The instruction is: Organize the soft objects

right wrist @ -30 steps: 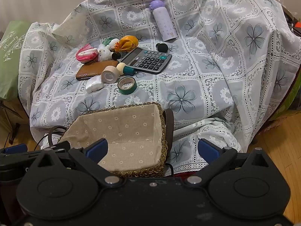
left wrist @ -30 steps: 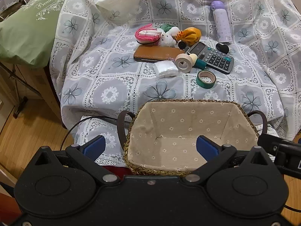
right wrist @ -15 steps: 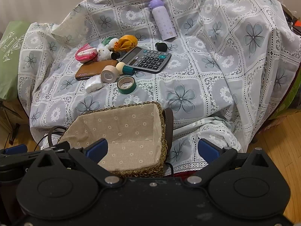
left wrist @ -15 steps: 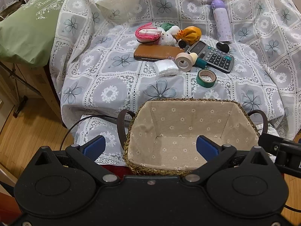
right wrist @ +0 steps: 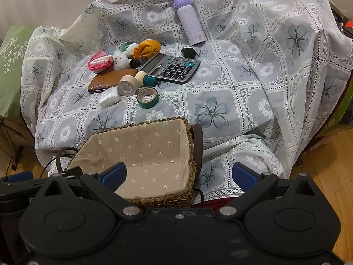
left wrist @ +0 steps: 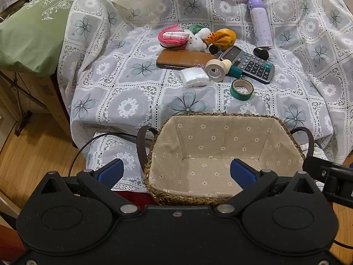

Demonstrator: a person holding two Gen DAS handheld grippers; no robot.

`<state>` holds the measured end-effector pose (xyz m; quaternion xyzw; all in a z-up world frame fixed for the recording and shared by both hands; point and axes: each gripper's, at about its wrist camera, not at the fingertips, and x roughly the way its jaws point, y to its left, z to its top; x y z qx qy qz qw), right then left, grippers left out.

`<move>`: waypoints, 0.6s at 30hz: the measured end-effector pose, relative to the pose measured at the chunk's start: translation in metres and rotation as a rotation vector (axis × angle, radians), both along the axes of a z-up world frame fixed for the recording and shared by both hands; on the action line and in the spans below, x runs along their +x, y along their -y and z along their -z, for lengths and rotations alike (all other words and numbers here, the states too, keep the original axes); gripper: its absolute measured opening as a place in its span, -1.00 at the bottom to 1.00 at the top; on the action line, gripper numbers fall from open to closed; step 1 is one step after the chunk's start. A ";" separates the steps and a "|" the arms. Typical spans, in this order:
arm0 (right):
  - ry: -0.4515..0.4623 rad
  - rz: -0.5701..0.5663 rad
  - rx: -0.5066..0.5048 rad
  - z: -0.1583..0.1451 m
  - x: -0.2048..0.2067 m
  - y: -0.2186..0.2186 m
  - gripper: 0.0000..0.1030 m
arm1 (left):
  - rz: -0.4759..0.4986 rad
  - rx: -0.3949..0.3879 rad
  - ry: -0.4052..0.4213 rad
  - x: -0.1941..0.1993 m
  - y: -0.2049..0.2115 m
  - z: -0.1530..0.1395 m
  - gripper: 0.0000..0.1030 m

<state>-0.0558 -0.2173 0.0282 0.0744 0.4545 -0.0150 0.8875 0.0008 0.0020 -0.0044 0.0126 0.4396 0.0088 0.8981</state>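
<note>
Plush toy crowded by calculator, tape roll, wallet.

Two fisheye views look forward and downward from low, close positions at the near edge of a cloth-covered table. The left view faces the lined basket squarely; the right view sits further right. Both share the basket and the distant clutter.

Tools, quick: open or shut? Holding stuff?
Left tool: open, holding nothing, above the basket.
Right tool: open, holding nothing.
</note>
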 end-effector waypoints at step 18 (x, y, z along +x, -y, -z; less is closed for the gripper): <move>-0.005 0.003 0.004 0.000 0.000 0.000 0.99 | -0.002 -0.001 0.002 -0.001 0.000 0.000 0.94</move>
